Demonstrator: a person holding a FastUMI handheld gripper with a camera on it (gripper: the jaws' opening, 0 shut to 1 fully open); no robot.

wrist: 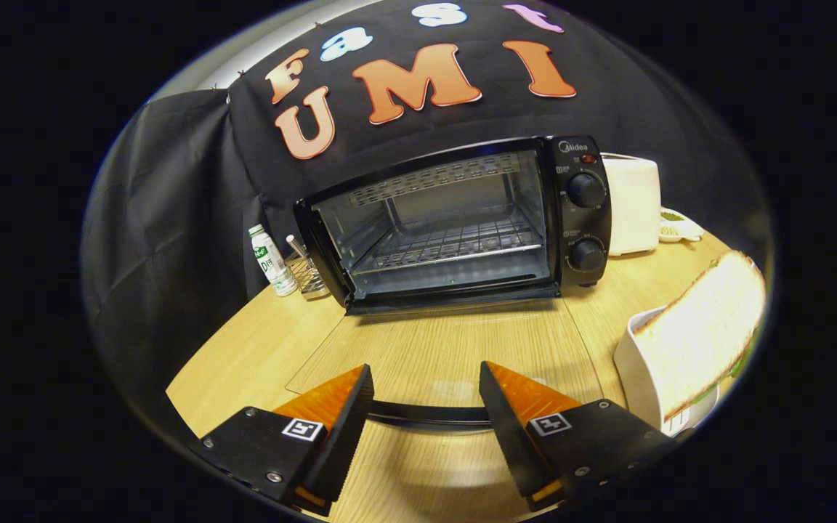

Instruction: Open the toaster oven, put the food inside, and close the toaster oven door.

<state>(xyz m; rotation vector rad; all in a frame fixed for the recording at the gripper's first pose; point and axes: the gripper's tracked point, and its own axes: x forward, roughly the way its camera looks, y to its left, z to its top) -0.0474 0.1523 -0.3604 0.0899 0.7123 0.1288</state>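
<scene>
A black toaster oven (455, 218) stands at the back of the wooden table (244, 356) with its cavity open and a wire rack (447, 243) inside. Its glass door (447, 341) lies folded down flat toward me. The door's black handle (429, 415) runs across between my fingers. My gripper (426, 369) is open just above the door's front edge, holding nothing. To the right of my fingers, a sandwich (702, 334) with toasted bread and a green filling rests tilted on a white container (633, 370).
Left of the oven stand a small white bottle (272, 260) with a green cap and a wire holder (307, 272). A white appliance (633, 207) and a small plate (678, 226) sit to the oven's right. Black cloth closes the back and left.
</scene>
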